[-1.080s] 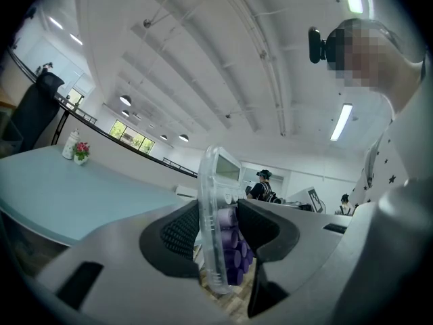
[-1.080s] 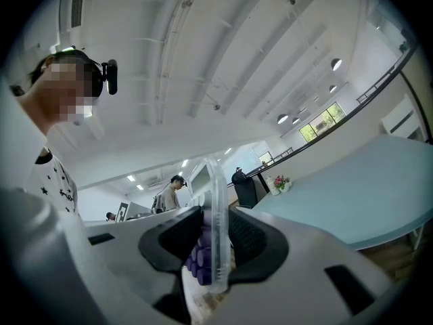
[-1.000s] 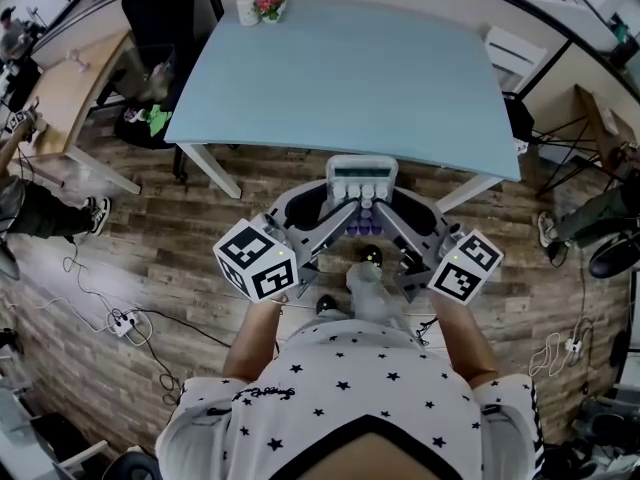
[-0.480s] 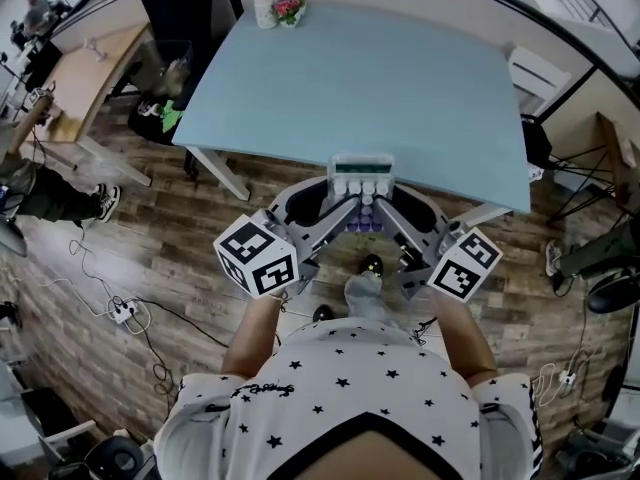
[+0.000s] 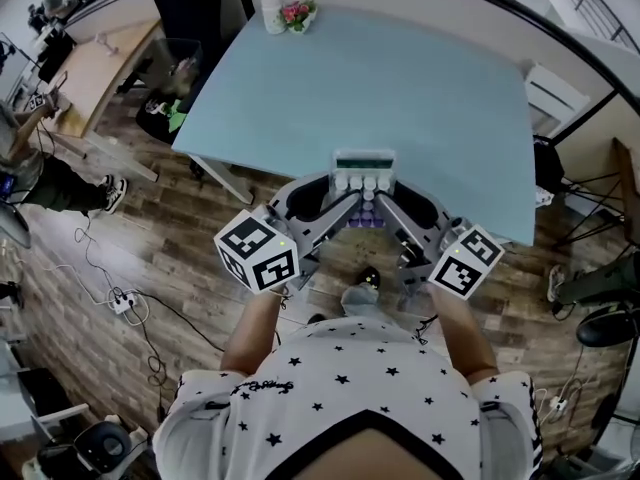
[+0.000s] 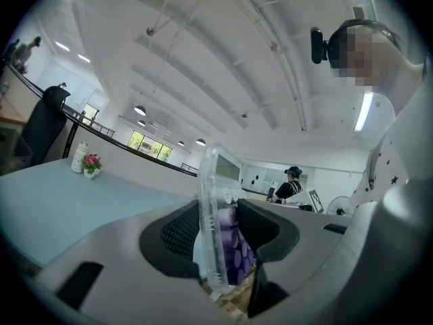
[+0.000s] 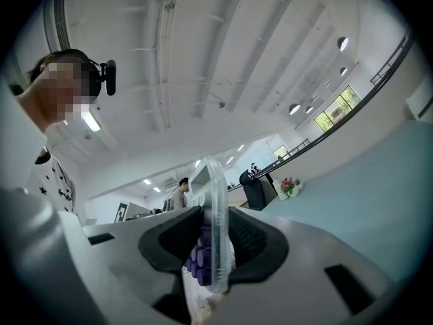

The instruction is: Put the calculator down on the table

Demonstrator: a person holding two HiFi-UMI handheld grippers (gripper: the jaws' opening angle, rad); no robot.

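Calculator (image 5: 363, 173) is in the air, pinched from both sides. Left claw (image 5: 343, 206) and right claw (image 5: 388, 208) are each clamped on its keyed near end, pads on front and back faces, jaws only as wide as the case. The display end hangs over the near edge of the worktop (image 5: 420, 88); the rest is over the floor.

Risk: letting go here, or one claw before the other. It'd likely tip off the edge or twist out of the smooth plastic grip.

Vs a second ago: worktop is closer, and the calculator now overlaps its edge instead of stopping short. Grip unchanged.
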